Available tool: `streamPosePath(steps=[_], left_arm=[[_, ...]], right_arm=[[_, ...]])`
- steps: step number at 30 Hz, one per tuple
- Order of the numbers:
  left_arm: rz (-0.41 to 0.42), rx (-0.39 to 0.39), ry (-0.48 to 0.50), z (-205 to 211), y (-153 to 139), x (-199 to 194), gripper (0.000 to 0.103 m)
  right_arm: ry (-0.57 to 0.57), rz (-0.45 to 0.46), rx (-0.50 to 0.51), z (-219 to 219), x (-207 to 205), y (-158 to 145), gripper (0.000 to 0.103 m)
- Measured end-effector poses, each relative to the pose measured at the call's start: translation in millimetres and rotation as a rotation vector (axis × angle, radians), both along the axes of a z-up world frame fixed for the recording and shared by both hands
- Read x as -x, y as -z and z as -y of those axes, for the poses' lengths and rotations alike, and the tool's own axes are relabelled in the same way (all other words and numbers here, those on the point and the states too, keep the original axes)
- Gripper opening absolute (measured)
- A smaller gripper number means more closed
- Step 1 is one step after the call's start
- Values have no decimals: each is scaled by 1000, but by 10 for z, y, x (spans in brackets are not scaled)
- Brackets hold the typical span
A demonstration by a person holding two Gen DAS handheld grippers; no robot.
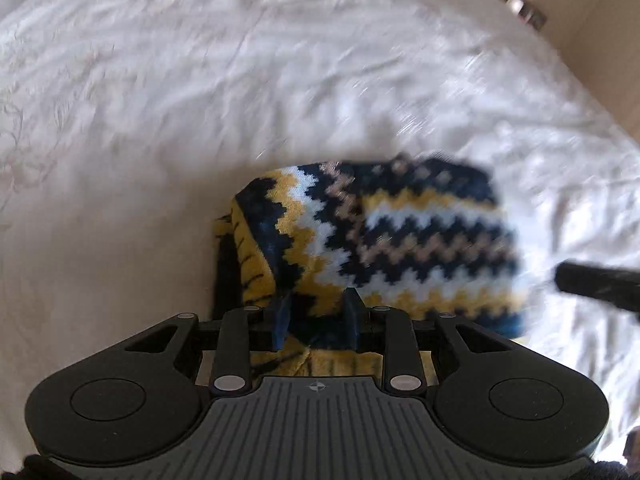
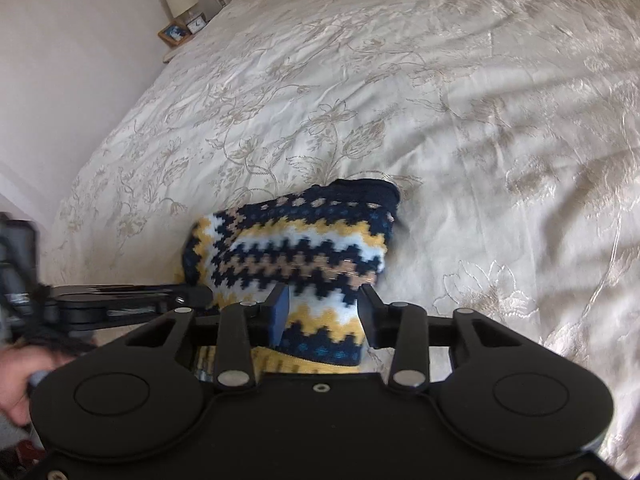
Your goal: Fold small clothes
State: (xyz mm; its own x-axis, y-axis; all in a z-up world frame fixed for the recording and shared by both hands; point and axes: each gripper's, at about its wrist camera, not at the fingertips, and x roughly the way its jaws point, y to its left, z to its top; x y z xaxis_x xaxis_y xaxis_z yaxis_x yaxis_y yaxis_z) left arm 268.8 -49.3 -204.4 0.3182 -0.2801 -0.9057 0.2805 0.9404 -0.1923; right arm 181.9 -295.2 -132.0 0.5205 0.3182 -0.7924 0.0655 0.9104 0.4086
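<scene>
Left wrist view: your left tool (image 1: 316, 320) has both fingers closed on the near edge of the knit garment (image 1: 384, 240), a navy/yellow/white/tan zigzag piece. The cloth bunches between the pads, so it reads as a real pinch, not just contact. The garment runs away from the tool and off to the right, long axis roughly left-to-right across the frame, resting or hanging just over the white bedspread (image 1: 200, 100); can't tell which, since that edge is motion-blurred. A dark tool tip (image 1: 596, 284) pokes in at the right edge, apart from the cloth here. It's prob. your other tool.

Right wrist view: your right tool (image 2: 324, 312) is also clamped on the garment (image 2: 296, 248), pads either side of the near hem w/ cloth filling the gap. The piece extends straight ahead and a bit up-left, draped on the embroidered bedspread (image 2: 440, 100). The left tool (image 2: 120, 304) comes in side-on from the left, its tip touching the garment's left end, w/ your hand (image 2: 16, 376) behind it. So both tools hold the same near edge, left tool at the left corner, right tool nearer the middle. My read: the next fold carries that edge forward, away from you.

Writing: no brand, label or legible text on the garment or tools in either view. The bedside clock (image 2: 196, 24) and framed pic (image 2: 174, 34) are too small to read.
</scene>
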Motion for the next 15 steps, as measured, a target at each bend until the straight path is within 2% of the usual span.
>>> streamPosePath(steps=[2, 3, 4, 5, 8, 10, 13, 15], left_arm=[[-10, 32, -2, -100, 50, -35, 29], [-13, 45, 0, -122, 51, -42, 29], [-14, 50, 7, -137, 47, -41, 29], [-10, 52, 17, -146, 47, -35, 29], [-6, 76, 22, -192, 74, -25, 29], [-12, 95, 14, -223, 91, -35, 29], [-19, 110, 18, -226, 125, -70, 29], [-19, 113, 26, -226, 137, -82, 29]], right_arm=[[-15, 7, 7, -50, -50, -13, 47], [-30, 16, 13, -88, -90, -25, 42], [-44, 22, 19, -124, -129, -33, 25], [-61, 25, 30, -178, -196, -31, 19], [-84, 3, 51, -275, -423, 66, 19], [-84, -61, 84, -310, -584, 248, 18], [-91, -146, 123, -314, -757, 573, 6], [-94, -147, 129, -310, -797, 676, 5]])
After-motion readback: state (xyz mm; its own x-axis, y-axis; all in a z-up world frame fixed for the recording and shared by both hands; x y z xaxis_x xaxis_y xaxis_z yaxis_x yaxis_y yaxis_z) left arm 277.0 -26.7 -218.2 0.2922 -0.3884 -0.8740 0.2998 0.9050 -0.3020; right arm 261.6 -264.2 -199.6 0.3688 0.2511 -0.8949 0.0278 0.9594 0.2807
